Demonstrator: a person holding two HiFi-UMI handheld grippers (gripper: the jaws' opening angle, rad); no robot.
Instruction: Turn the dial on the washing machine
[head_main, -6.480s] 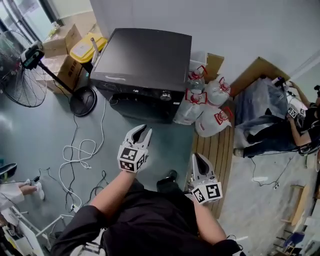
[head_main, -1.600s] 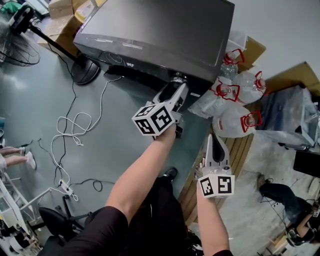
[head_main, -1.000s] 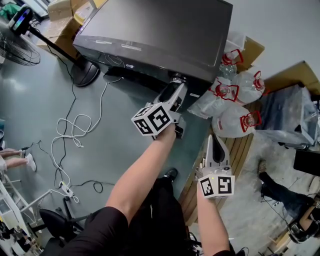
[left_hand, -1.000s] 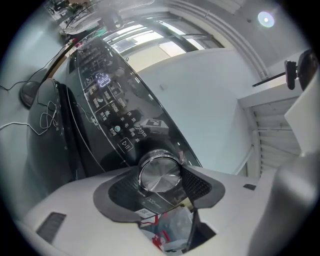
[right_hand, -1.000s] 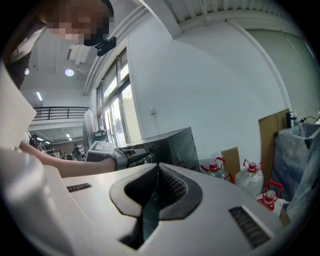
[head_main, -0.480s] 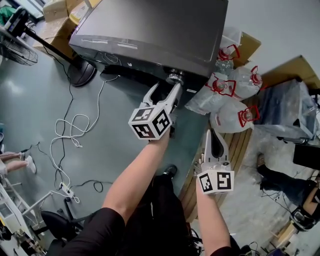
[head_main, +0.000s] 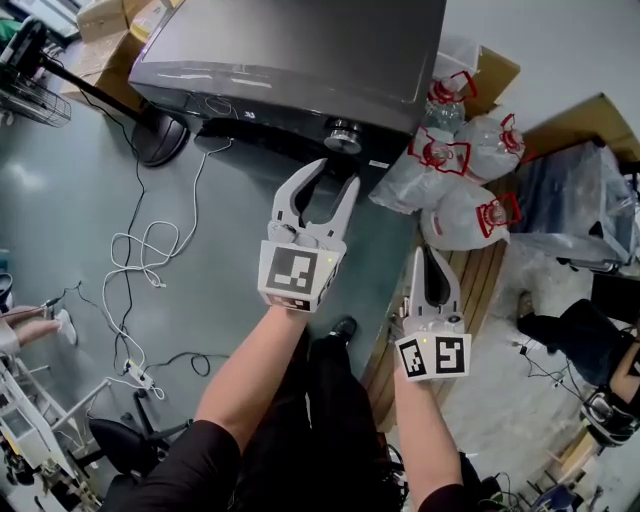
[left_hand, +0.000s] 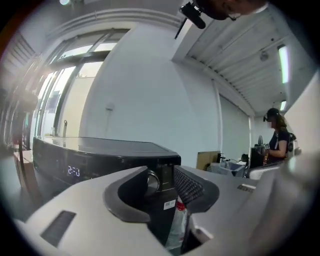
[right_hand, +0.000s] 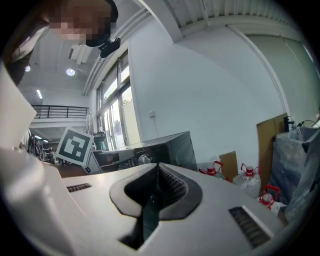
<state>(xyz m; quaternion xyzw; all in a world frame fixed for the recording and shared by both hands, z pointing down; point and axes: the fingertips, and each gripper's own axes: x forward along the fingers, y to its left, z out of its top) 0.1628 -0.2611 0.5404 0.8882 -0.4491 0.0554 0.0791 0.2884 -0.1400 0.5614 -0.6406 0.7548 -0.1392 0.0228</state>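
Empty left gripper (head_main: 335, 175) has just narrowed, fingers apart; right gripper (head_main: 428, 251) is closed.

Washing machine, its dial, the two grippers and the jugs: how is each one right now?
Washing machine: switched on, display lit.
Dial: free, nothing touching it.
Left gripper: jaws apart, just been closing partway, nothing between them, short of the dial.
Right gripper: jaws together, empty.
Water jugs: upright, red caps on.
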